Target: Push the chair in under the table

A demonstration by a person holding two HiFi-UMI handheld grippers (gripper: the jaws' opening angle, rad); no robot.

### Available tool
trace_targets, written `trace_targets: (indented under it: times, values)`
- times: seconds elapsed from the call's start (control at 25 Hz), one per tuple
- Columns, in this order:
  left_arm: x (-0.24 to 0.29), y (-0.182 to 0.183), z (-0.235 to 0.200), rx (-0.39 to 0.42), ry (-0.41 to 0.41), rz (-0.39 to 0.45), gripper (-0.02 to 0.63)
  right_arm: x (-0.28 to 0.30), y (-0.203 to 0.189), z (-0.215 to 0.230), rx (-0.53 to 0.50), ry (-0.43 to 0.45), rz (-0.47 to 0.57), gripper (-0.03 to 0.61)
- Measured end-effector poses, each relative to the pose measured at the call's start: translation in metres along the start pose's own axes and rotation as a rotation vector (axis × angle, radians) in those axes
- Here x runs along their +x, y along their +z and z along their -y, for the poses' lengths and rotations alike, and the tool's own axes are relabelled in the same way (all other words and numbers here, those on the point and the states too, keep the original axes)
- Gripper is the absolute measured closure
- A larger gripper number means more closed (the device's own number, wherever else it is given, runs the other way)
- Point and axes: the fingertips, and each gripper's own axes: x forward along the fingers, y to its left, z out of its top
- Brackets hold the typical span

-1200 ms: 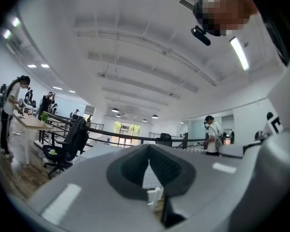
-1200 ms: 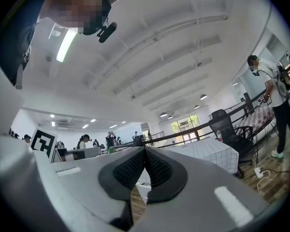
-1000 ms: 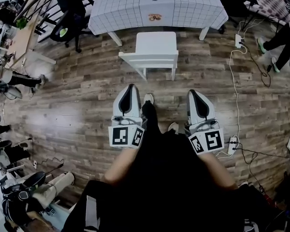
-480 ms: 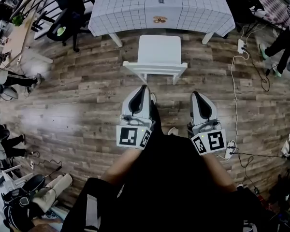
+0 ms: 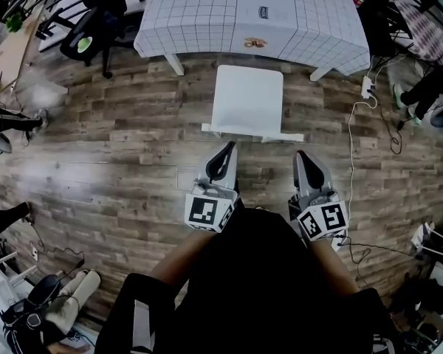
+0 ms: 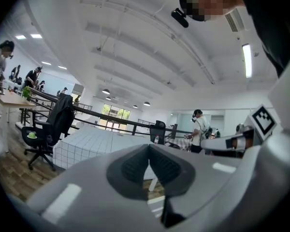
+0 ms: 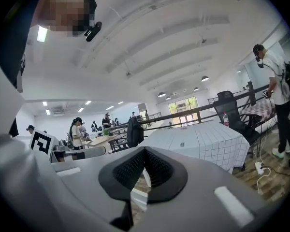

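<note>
One chair [image 5: 247, 98], one table [image 5: 199, 9], left gripper [image 5: 228, 149], right gripper [image 5: 301, 155].

Bright, even light from a ceiling strip [image 6: 247, 60] at 2 o'clock — fisheye bending, dark corners; floor [image 5: 44, 174] glare at 9 o'clock.

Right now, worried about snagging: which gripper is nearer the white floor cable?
Right. The right gripper is just beside the white cable; the left gripper is farther off.

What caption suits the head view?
Left gripper and right gripper, both shut, behind the white chair at the checked table.
</note>
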Motion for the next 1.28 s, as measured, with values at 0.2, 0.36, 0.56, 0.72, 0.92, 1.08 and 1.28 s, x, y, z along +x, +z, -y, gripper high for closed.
trace_targets:
  times: [0.2, 0.36, 0.56, 0.72, 0.92, 1.08, 1.28]
  values:
    - [0.036, 0.007, -0.041, -0.015, -0.036, -0.028, 0.606, 0.057, 0.013, 0.001, -0.033, -0.013, -0.036, 0.581]
    - [0.053, 0.006, -0.067, -0.004, -0.074, -0.060, 0.605, 0.084, 0.014, 0.002, -0.031, -0.039, -0.057, 0.581]
    - [0.076, -0.017, -0.077, 0.034, -0.161, -0.165, 0.606, 0.097, -0.004, 0.017, -0.067, -0.051, -0.149, 0.581]
    - [0.088, -0.046, -0.086, 0.068, -0.179, -0.263, 0.604, 0.106, -0.026, 0.038, -0.117, -0.019, -0.235, 0.581]
    - [0.102, -0.078, -0.091, 0.145, -0.244, -0.346, 0.604, 0.125, -0.065, 0.060, -0.175, 0.031, -0.355, 0.580]
    - [0.116, -0.101, -0.099, 0.165, -0.312, -0.422, 0.604, 0.137, -0.093, 0.072, -0.243, 0.093, -0.461, 0.569]
    - [0.118, -0.164, -0.089, 0.304, -0.500, -0.664, 0.436, 0.142, -0.149, 0.077, -0.371, 0.228, -0.659, 0.463]
